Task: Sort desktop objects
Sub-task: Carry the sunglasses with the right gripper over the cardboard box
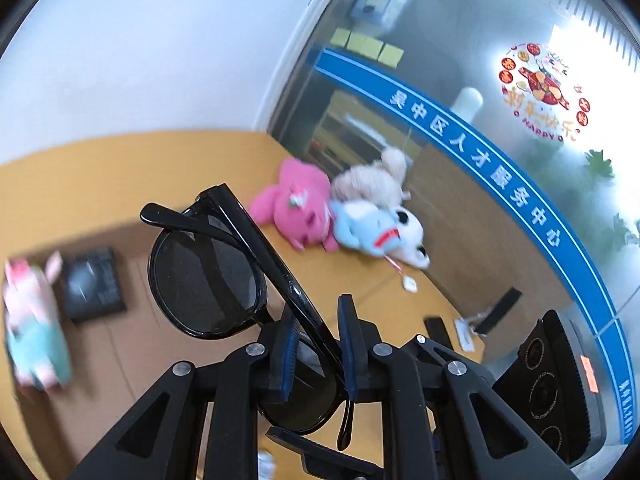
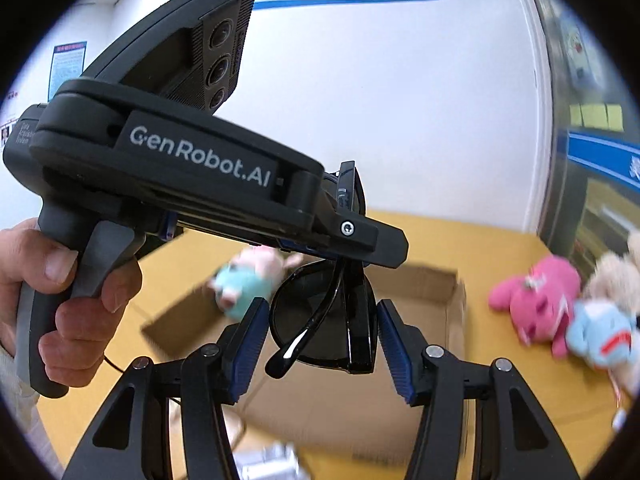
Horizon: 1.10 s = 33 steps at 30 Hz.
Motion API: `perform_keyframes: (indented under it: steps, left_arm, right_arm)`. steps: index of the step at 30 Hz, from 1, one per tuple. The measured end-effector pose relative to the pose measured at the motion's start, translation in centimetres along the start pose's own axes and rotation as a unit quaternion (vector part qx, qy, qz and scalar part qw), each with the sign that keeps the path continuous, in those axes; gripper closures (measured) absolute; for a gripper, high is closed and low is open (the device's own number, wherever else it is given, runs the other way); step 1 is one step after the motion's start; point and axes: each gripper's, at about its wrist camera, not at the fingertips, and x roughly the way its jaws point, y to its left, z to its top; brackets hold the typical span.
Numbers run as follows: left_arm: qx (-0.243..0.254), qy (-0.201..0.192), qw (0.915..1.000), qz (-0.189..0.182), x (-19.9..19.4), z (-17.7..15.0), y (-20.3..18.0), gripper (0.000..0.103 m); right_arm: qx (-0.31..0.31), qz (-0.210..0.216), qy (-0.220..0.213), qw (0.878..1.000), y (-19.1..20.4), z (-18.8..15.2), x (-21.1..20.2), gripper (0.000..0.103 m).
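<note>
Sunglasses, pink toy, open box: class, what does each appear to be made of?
Sunglasses: probably glossy black plastic, judging by the sharp highlights; dark tinted lenses.
Pink toy: soft plush fabric, fuzzy outline.
Open box: likely matte brown cardboard, thin upright flaps.

Left gripper (image 1: 318, 354) clamped, right gripper (image 2: 320, 350) agape

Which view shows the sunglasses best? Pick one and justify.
Left wrist: the sunglasses fill the frame, one lens clear, clamped in the left tool. Right wrist shows them folded, hanging between the open right tool fingers.
</note>
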Motion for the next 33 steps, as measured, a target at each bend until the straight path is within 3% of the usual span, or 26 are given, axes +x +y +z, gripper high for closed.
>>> perform_keyframes:
  steps: [7,12,17,22,33]
  left_arm:
    - [-0.011,0.01,0.9999,-0.008,2.2,5.7,4.8,0.087]
    - [-0.054,0.05,0.9966,-0.036,8.2,7.6,11.3,0.088]
    - [-0.115,0.109,0.9849,-0.071,16.2,6.3,17.9,0.09]
    - [-0.143,0.16,0.9733,-0.081,23.4,4.1,21.6,0.091]
    - [-0.169,0.218,0.9562,-0.098,31.4,0.6,23.0,0.091]
  right_arm:
    - [0.006,-0.002,0.006,1.0,-2.2,4.8,5.5,0.049]
    - [0.021,-0.004,0.05,0.999,-4.9,5.1,11.5,0.049]
    - [0.06,-0.007,0.124,0.99,-8.3,1.9,18.9,0.048]
    - [0.098,-0.011,0.196,0.976,-11.1,-2.2,24.3,0.048]
    - [0.144,-0.07,0.292,0.943,-13.6,-7.9,28.7,0.048]
